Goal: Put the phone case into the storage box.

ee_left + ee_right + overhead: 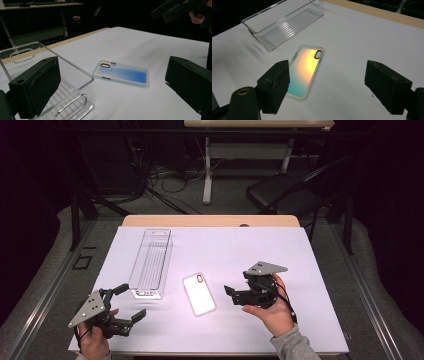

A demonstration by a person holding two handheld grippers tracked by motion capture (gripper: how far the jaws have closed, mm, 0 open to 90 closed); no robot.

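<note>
A phone case (199, 294) with a shimmering back lies flat on the white tabletop (260, 245), camera hole at its far end. Left of it stands a long clear plastic bin (151, 262) with nothing inside. My left gripper (130, 302) rests near the front left corner, open, pointing toward the bin's near end. In the left gripper view its jaws frame the case (122, 74) and the bin's corner (75, 68). My right gripper (237, 281) hovers just right of the case, open, with nothing between its jaws. In the right gripper view the case (305, 67) lies ahead, beyond its left jaw.
The right gripper (175, 8) also shows at the top right of the left gripper view. The bin (284, 22) sits beyond the case. A black chair (280, 192), cables and another table's legs (207, 170) stand behind the table.
</note>
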